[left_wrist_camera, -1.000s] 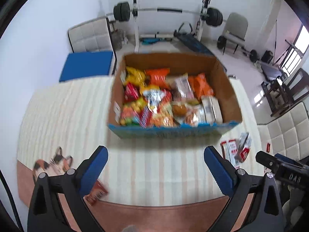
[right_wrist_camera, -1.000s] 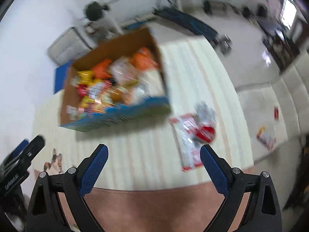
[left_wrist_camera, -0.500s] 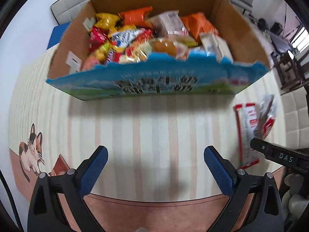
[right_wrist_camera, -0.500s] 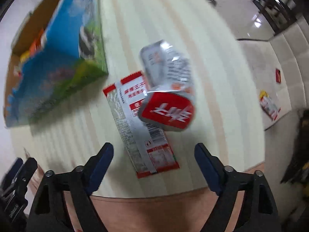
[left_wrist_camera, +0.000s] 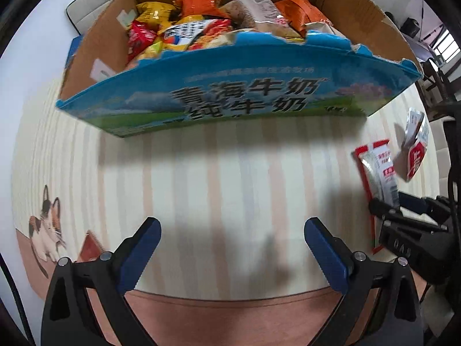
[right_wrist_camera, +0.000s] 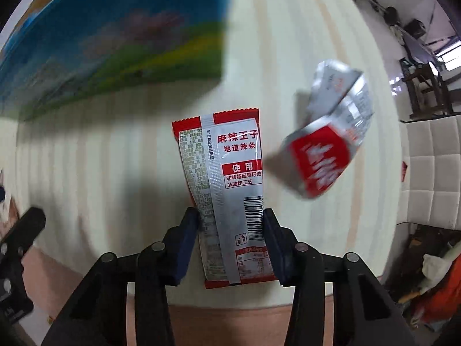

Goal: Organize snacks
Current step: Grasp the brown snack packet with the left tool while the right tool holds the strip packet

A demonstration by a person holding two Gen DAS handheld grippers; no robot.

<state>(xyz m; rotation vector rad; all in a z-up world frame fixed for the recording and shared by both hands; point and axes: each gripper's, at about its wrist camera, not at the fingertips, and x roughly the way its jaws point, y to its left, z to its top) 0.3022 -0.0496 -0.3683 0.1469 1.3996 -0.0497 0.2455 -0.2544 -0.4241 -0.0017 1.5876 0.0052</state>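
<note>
A blue cardboard box (left_wrist_camera: 230, 101) full of snack packets (left_wrist_camera: 198, 26) stands on the striped tablecloth; its corner shows in the right wrist view (right_wrist_camera: 115, 46). A flat red and silver snack packet (right_wrist_camera: 230, 178) lies on the cloth. My right gripper (right_wrist_camera: 230, 222) has closed in around its near end, both pads touching its edges. A crumpled red and silver packet (right_wrist_camera: 325, 150) lies just right of it. Both packets (left_wrist_camera: 380, 170) show at the right of the left wrist view. My left gripper (left_wrist_camera: 230, 236) is open and empty, low before the box.
A small reddish packet (left_wrist_camera: 90, 245) lies by my left finger next to a cat print (left_wrist_camera: 46, 230) on the cloth. The table's front edge (left_wrist_camera: 230, 300) is close. A white padded seat (right_wrist_camera: 429, 170) and floor clutter lie to the right.
Both grippers moved forward and down toward the table. My right gripper narrowed from wide open to closed around the flat red and silver packet. The left gripper stayed open.
</note>
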